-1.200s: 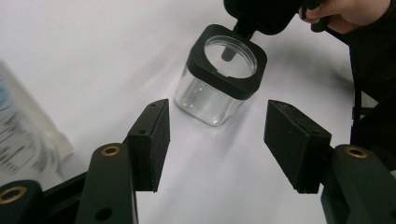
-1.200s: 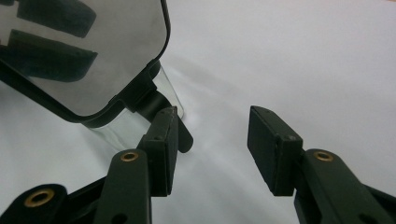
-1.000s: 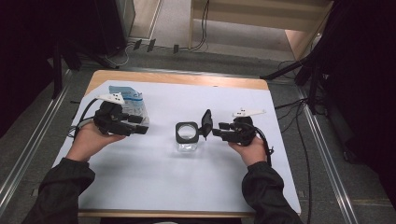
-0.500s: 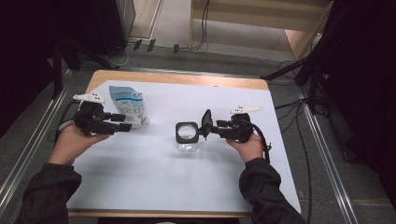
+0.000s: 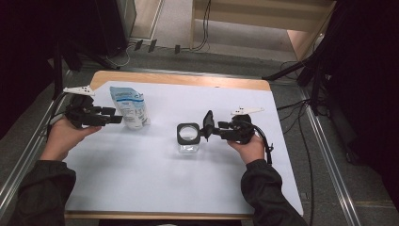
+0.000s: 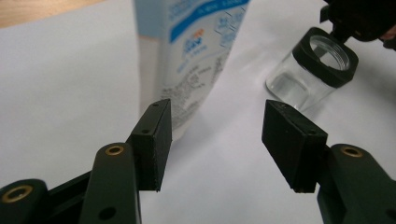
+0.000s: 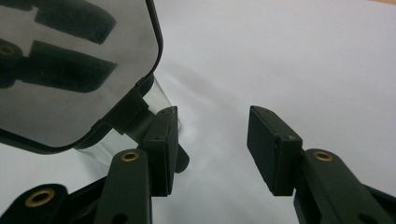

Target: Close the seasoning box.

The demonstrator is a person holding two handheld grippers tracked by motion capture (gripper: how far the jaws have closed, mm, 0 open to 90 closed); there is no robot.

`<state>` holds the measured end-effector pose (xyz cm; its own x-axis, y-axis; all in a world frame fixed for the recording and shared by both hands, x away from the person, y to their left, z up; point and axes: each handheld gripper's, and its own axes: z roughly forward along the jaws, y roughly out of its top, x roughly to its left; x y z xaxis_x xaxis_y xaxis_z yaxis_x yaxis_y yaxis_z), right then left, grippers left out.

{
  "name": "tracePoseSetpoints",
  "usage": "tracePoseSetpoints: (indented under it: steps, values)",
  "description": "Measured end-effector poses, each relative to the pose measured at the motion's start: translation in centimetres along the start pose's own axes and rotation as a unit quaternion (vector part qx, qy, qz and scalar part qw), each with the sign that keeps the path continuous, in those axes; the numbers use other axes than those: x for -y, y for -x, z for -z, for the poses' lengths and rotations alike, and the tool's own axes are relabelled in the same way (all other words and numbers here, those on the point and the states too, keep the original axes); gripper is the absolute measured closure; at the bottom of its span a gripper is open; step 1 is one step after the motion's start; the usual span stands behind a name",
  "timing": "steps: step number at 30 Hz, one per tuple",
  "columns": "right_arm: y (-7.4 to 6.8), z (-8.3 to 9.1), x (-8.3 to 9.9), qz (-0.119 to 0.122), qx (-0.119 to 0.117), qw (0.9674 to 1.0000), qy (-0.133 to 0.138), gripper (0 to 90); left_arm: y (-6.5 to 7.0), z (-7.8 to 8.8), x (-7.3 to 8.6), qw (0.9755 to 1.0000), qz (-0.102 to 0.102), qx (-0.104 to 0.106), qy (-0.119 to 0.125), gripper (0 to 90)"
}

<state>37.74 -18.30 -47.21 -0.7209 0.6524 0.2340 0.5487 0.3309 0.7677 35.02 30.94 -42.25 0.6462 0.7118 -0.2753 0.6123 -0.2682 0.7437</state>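
Observation:
A white and blue pouch [image 5: 129,106] stands upright on the white table cover [image 5: 155,188] at the back left. My left gripper [image 5: 115,119] is just left of it, open; in the left gripper view the pouch [image 6: 191,56] rises just beyond my open left gripper [image 6: 215,126]. A clear glass jar [image 5: 188,139] with a black rim sits mid-table, its hinged black lid [image 5: 207,121] tipped up. My right gripper [image 5: 208,129] is at the lid side, open. In the right gripper view the glossy lid [image 7: 70,70] is beside the left fingertip [image 7: 161,140], and nothing lies between the jaws of my right gripper [image 7: 212,135].
The wooden table edge [image 5: 188,80] runs along the back. Metal rails [image 5: 329,155] flank the table. Cables [image 5: 202,28] lie on the floor behind. The jar [image 6: 313,65] and the other gripper appear far right in the left gripper view.
My left hand has drawn back to the left, away from the pouch, which now stands alone. The right gripper and jar have stayed put.

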Motion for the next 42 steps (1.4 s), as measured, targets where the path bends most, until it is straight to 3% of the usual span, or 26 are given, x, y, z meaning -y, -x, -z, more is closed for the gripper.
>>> tracePoseSetpoints:
  steps: [4, 12, 15, 19, 30, 33, 42]
  values:
    - [-0.1, 0.2, 0.2, 0.004, 0.004, 1.0, -0.003, 54.3, -0.9, -0.2, -0.7, 1.0, 0.001, -0.002, 0.005, 44.0]
    - [-0.1, 1.2, 1.0, -0.005, 0.01, 0.9999, 0.005, 54.3, -1.1, -1.2, -1.7, 0.9998, 0.008, -0.011, 0.017, 44.5]
    - [-0.2, 1.4, 1.2, -0.004, 0.013, 0.9999, 0.002, 54.3, -1.3, -1.4, -2.0, 0.9997, 0.005, -0.012, 0.018, 48.2]
    - [-0.2, 1.7, 1.6, -0.006, 0.016, 0.9998, 0.007, 54.3, -1.4, -1.6, -2.2, 0.9994, 0.003, -0.018, 0.031, 59.6]
    - [-0.8, 1.9, 2.1, -0.001, 0.018, 0.9998, 0.003, 53.5, -1.5, -2.2, -2.4, 0.9992, -0.015, 0.011, 0.036, 80.2]
    - [-0.8, 1.8, 2.1, 0.0, 0.016, 0.9999, 0.002, 53.3, -1.3, -2.2, -2.4, 0.9992, -0.014, 0.017, 0.032, 82.6]
    - [-0.8, 1.5, 2.0, -0.002, 0.013, 0.9999, 0.004, 50.5, -0.4, -2.2, -2.3, 0.9995, -0.008, 0.005, 0.029, 87.1]
